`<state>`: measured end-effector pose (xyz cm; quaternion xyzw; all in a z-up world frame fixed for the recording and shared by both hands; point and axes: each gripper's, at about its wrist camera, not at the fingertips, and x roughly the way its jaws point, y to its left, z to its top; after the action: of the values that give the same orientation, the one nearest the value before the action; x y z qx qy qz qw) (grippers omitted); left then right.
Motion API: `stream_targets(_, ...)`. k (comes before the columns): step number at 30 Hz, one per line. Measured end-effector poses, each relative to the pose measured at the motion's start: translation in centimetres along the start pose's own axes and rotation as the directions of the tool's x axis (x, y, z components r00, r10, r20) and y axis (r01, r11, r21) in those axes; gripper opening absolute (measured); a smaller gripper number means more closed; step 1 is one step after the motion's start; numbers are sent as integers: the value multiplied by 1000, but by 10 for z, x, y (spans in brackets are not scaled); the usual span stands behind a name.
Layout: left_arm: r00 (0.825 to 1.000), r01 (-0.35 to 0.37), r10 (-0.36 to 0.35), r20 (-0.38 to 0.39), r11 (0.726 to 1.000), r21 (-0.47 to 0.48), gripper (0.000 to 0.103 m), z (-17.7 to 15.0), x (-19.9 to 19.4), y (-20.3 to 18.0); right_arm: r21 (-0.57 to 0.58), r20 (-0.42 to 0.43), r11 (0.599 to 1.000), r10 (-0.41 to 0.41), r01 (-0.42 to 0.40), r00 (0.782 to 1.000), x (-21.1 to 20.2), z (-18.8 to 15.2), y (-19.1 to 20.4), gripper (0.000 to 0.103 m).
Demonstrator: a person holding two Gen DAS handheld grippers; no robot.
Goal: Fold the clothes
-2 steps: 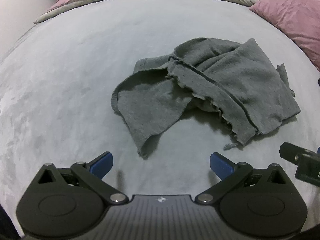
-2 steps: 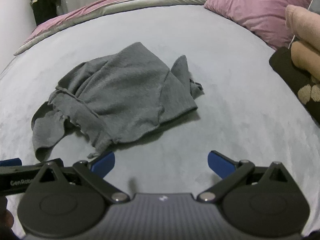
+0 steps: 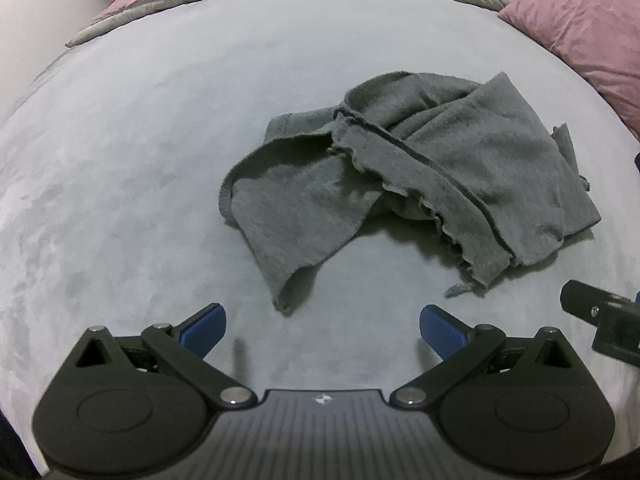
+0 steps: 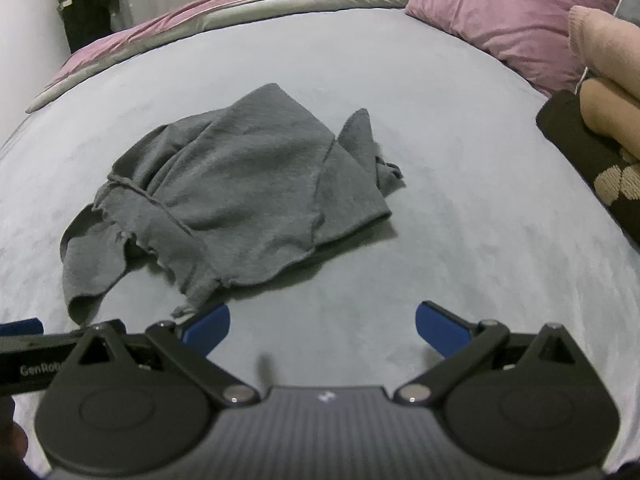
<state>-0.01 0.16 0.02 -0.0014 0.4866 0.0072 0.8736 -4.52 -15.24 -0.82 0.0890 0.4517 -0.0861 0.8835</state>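
- My left gripper (image 3: 322,330): jaws spread wide, blue pads with only bedcover between them, holding nothing.
- My right gripper (image 4: 322,326): the same, jaws wide, nothing held.
- Grey garment (image 3: 412,184) lies crumpled on the pale grey bedcover (image 3: 140,160). From the left wrist view it sits at about 1 o'clock from the claw, apart from both pads.
- From the right wrist view the garment (image 4: 240,196) sits at about 11 o'clock; its frayed lower corner comes down just beside my left-hand pad (image 4: 208,326). I cannot tell if they touch.
- Garment bunched, a ruffled hem folded across the top, one loose flap trailing toward me.
- Right gripper's black body shows at 3 o'clock in the left view.
- Pink pillow (image 4: 516,16) at 1 o'clock, well apart from the garment.
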Motion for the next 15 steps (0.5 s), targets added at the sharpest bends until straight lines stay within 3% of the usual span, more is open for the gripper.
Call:
stream_targets(6, 1000, -2, 2, -18, 1000, 3, 103, 1, 3, 0, 16, 0, 999, 37, -37, 999, -1, 2, -2, 103)
stream_targets(15, 1000, 8, -8, -14, 1000, 6, 103, 2, 5, -1, -9, -5, 1000, -4, 4, 1000, 2, 1, 2, 103)
